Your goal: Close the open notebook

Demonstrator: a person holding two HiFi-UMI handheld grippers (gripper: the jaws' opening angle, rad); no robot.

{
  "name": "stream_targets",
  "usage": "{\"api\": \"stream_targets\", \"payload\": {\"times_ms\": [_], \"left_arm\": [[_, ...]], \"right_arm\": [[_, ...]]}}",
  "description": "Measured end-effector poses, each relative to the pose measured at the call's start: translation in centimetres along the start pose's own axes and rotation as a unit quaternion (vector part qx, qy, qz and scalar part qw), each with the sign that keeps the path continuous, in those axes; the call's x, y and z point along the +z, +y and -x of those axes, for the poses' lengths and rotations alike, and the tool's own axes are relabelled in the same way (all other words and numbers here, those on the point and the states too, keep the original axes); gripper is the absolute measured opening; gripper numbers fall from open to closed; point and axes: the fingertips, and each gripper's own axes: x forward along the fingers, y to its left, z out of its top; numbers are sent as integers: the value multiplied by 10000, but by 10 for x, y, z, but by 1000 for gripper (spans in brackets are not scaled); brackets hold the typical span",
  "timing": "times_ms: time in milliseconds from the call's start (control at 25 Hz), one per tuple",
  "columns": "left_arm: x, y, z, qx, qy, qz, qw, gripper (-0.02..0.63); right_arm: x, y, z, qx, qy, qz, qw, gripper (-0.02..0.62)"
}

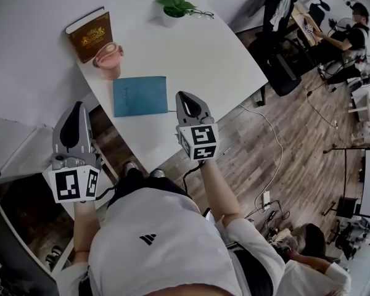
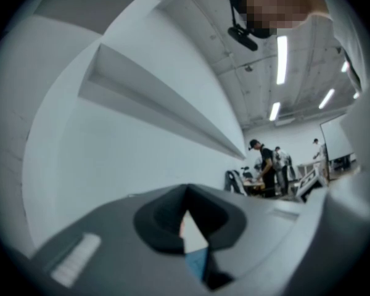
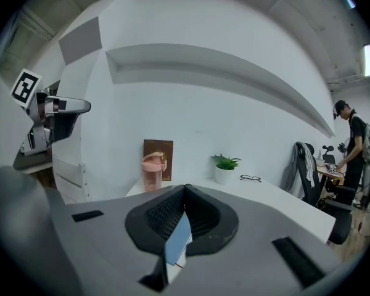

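The blue notebook point(image 1: 140, 95) lies shut and flat near the front edge of the white table point(image 1: 197, 54), cover up. My right gripper point(image 1: 183, 95) hovers just right of it, above the table's front edge. Its jaws are shut with nothing held. My left gripper point(image 1: 78, 106) hangs off the table's left side over the floor, pointing at the wall, jaws together and empty. In the right gripper view a strip of the notebook point(image 3: 177, 242) shows below the closed jaws of the right gripper point(image 3: 185, 189). The left gripper view has a sliver of the notebook point(image 2: 196, 263) under the left gripper point(image 2: 186, 190).
A brown book point(image 1: 91, 34) leans at the wall behind a pink bottle point(image 1: 108, 60). A potted plant point(image 1: 174, 10) and glasses point(image 1: 202, 13) sit at the far edge. A chair with a jacket point(image 1: 277, 11), seated people and floor cables point(image 1: 268, 134) are to the right.
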Motion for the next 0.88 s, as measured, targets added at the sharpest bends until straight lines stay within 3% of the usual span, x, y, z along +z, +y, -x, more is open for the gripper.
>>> {"api": "stream_targets", "payload": {"times_ms": [880], "left_arm": [[15,-39,16,-515,-218,31,9984,9]], "right_arm": [[63,-7,111,-681,-1063,-344,9914,-2]]}}
